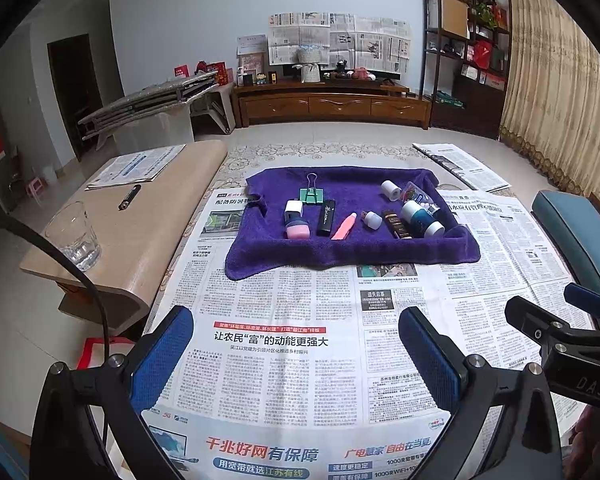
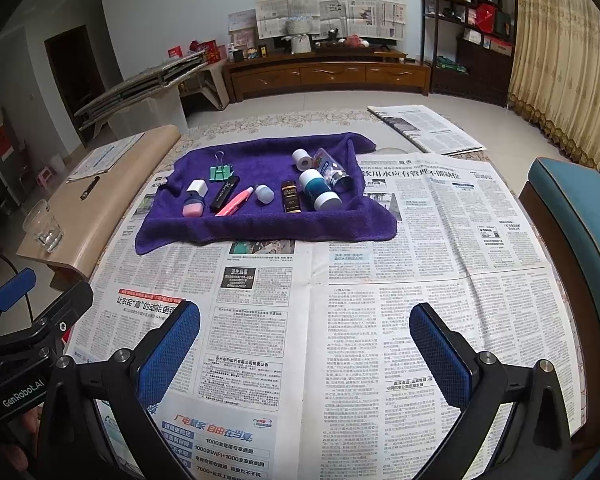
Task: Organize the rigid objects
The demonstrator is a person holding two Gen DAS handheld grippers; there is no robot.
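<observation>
A purple towel (image 1: 340, 248) (image 2: 260, 228) lies on the newspaper-covered table, far from both grippers. On it lie a green binder clip (image 1: 311, 194) (image 2: 220, 172), a pink-and-white item (image 1: 296, 222) (image 2: 195, 198), a black tube (image 1: 326, 218) (image 2: 225, 193), a pink marker (image 1: 345, 226) (image 2: 236, 201), a small white cap (image 1: 373, 219) (image 2: 265, 193), a dark box (image 1: 396, 224) (image 2: 290, 197), a teal bottle (image 1: 422, 218) (image 2: 320, 190) and a white roll (image 1: 391, 190) (image 2: 302, 159). My left gripper (image 1: 296, 360) is open and empty. My right gripper (image 2: 305, 360) is open and empty.
Newspaper (image 1: 292, 320) (image 2: 400, 280) covers the table. A side table at left holds a glass (image 1: 74, 236) (image 2: 44, 226), a black pen (image 1: 130, 197) and papers. A blue chair (image 1: 576, 232) (image 2: 576, 220) stands at right. The right gripper's body (image 1: 572, 344) shows beside my left one.
</observation>
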